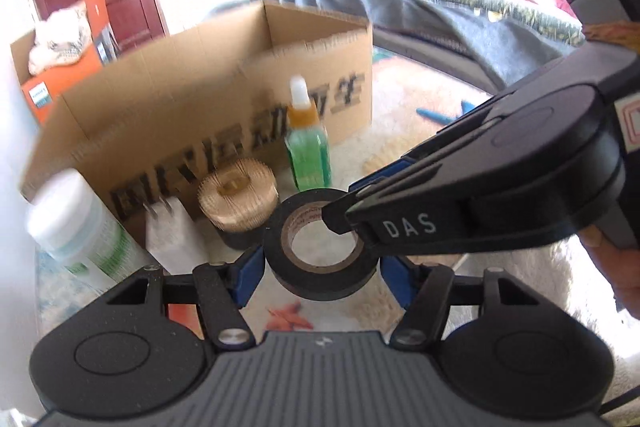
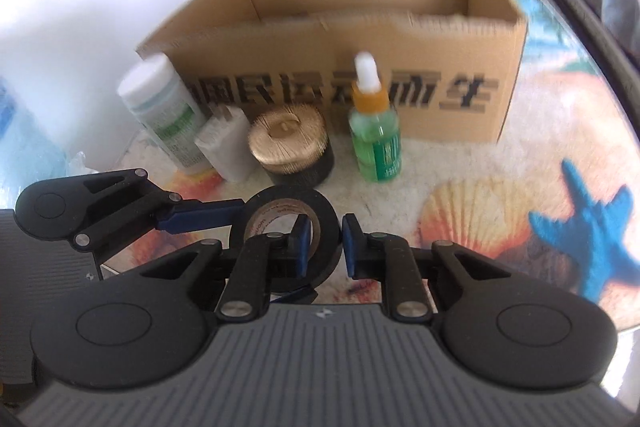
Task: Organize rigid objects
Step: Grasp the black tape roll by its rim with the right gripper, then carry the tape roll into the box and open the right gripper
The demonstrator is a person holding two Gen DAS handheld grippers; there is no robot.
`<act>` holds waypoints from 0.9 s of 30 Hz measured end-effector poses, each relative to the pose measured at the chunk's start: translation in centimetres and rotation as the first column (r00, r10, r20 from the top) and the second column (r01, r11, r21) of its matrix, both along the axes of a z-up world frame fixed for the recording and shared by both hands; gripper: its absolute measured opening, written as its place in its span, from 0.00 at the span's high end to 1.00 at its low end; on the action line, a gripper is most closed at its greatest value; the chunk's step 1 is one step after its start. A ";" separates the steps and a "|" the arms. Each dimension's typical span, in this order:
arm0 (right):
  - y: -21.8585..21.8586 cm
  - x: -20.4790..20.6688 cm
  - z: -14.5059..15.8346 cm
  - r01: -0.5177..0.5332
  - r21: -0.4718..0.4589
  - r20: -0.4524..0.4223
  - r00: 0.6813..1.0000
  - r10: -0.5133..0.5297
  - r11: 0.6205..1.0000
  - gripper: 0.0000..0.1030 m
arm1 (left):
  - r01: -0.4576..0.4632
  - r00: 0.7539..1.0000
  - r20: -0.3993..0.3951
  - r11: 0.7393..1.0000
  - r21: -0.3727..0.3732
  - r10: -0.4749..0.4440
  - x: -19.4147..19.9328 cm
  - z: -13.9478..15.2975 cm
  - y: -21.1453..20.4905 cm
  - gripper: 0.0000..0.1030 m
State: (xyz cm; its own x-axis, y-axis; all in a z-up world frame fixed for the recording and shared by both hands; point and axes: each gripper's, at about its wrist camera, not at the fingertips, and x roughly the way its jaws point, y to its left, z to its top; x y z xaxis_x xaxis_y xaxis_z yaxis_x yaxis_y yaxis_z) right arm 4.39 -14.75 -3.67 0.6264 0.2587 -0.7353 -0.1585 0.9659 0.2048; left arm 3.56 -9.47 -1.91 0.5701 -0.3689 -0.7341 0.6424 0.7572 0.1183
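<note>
Right tool pinches the wall of the tape roll | left tool half open around it, touch unclear | roll just above the surface, near box | risk: both tug, tape slips, bottle tips

Your left claw is black plastic with two round hubs, angular link arms fastened by silver screws, and blue pads on its fingers; the body behind is ribbed grey with a small white emblem. Your right claw is built the same, and its side carries white letters that seem to read "DAS".
</note>
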 end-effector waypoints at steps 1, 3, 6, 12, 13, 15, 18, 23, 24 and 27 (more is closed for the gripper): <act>0.3 -0.1 1.1 -0.011 -0.015 0.033 0.999 0.012 1.000 0.85 | -0.003 1.000 0.028 1.000 -0.006 0.003 -0.1 1.0 0.2 0.37; 0.9 0.0 3.7 -0.043 -0.049 0.108 0.993 0.049 0.998 0.84 | -0.016 0.996 0.091 1.000 -0.020 0.017 0.0 3.6 0.6 0.37; 1.2 1.2 7.8 -0.094 -0.076 0.193 0.975 0.107 0.993 0.84 | -0.036 0.985 0.168 0.999 -0.031 0.040 0.8 7.4 1.1 0.37; 0.3 8.2 13.3 -0.173 -0.039 0.189 0.966 0.178 0.984 0.84 | -0.079 0.980 0.183 0.997 -0.021 0.082 6.4 12.7 1.2 0.37; -0.1 9.9 13.7 -0.180 -0.023 0.165 0.969 0.181 0.983 0.84 | -0.084 0.983 0.165 0.996 -0.018 0.086 7.7 12.9 1.0 0.37; -0.8 13.3 13.7 -0.188 0.008 0.101 0.977 0.186 0.982 0.84 | -0.095 0.990 0.101 0.995 -0.002 0.095 11.2 12.9 0.5 0.37; -2.0 19.2 12.0 -0.178 0.086 -0.062 0.981 0.183 0.980 0.84 | -0.109 0.993 -0.050 0.994 0.027 0.111 16.3 11.6 0.0 0.37; -3.8 27.0 7.0 -0.120 0.170 -0.293 0.942 0.166 0.978 0.84 | -0.125 0.959 -0.248 0.989 0.075 0.140 23.6 6.5 -0.7 0.37; -3.6 28.1 5.8 -0.111 0.177 -0.325 0.931 0.165 0.978 0.84 | -0.129 0.949 -0.280 0.988 0.086 0.149 24.7 5.4 -0.7 0.37; -3.2 30.3 2.9 -0.096 0.195 -0.388 0.906 0.166 0.976 0.84 | -0.138 0.927 -0.333 0.982 0.128 0.173 27.1 2.9 -0.8 0.37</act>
